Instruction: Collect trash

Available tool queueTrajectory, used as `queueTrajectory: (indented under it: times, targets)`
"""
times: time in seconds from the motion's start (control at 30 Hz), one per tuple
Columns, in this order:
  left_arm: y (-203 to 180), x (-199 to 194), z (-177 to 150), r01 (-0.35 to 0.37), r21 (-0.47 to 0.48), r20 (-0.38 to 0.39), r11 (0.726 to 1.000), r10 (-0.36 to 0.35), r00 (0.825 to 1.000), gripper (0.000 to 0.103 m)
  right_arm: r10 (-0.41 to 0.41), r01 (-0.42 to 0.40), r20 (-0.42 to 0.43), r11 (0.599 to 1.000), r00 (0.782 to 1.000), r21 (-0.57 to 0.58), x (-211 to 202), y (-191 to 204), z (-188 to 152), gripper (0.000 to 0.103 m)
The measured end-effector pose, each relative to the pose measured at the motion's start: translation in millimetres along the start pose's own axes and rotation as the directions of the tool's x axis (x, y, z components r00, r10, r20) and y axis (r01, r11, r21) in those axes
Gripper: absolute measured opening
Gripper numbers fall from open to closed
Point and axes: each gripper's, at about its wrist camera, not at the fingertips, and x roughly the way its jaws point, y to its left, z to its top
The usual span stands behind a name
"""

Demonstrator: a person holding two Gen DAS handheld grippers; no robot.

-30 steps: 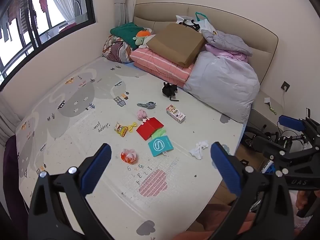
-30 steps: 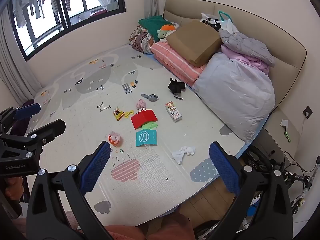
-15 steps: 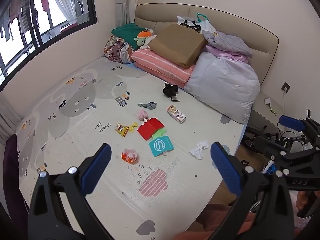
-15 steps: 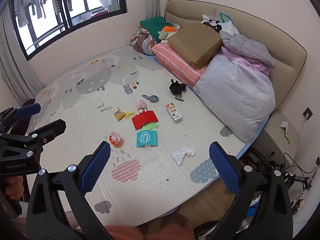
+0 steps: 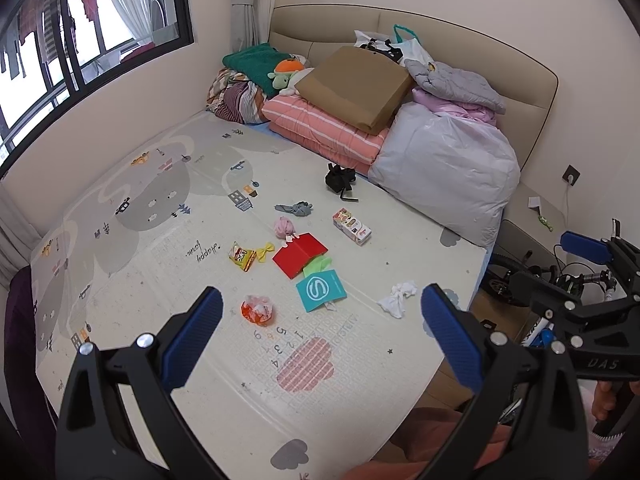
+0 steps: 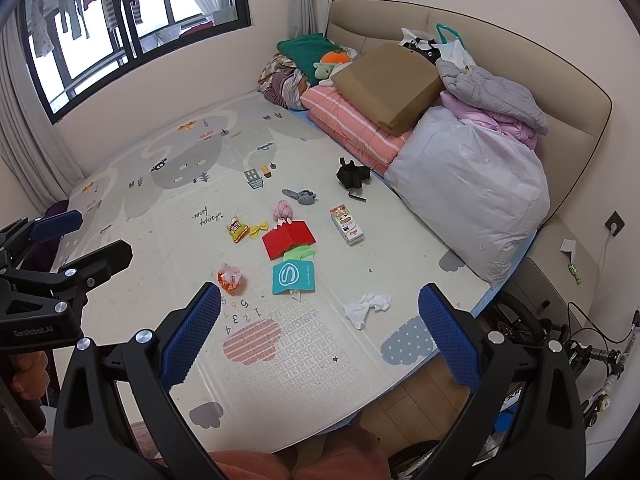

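Left wrist view looks down over a bed covered by a printed play mat (image 5: 168,216), with the left gripper (image 5: 320,322) held above its near end, blue-padded fingers spread wide and holding nothing. Right wrist view shows the right gripper (image 6: 319,312) in the same posture, fingers wide apart and empty, above the mat's near edge.

Trash lies scattered across the middle of the mat. Nearest the grippers sit an orange wrapper (image 5: 258,309) and a crumpled white tissue (image 5: 397,298), well apart from each other. Between them lies a teal card (image 5: 321,289) with a white S mark, touching a green scrap (image 5: 317,266) that pokes out from under a red folded paper (image 5: 300,254). A yellow snack bag (image 5: 241,256) lies just beside a yellow bow, left of the red paper. Farther back are a pink ball (image 5: 283,226), a grey rag (image 5: 295,209), a small carton (image 5: 351,231) and a black bundle (image 5: 339,178).

Folded bedding, a brown box (image 5: 354,88) and a large white plastic bag (image 5: 448,172) are piled against the headboard.
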Motion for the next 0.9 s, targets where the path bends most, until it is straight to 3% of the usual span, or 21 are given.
queueTrajectory:
  times: [0.9]
  targets:
    - [1.0, 0.8, -0.2, 0.002, -0.002, -0.002, 1.000, -0.002, 1.000, 0.099, -0.002, 0.002, 0.000, 1.000, 1.000, 0.008, 1.6, -2.9, -4.7, 0.096]
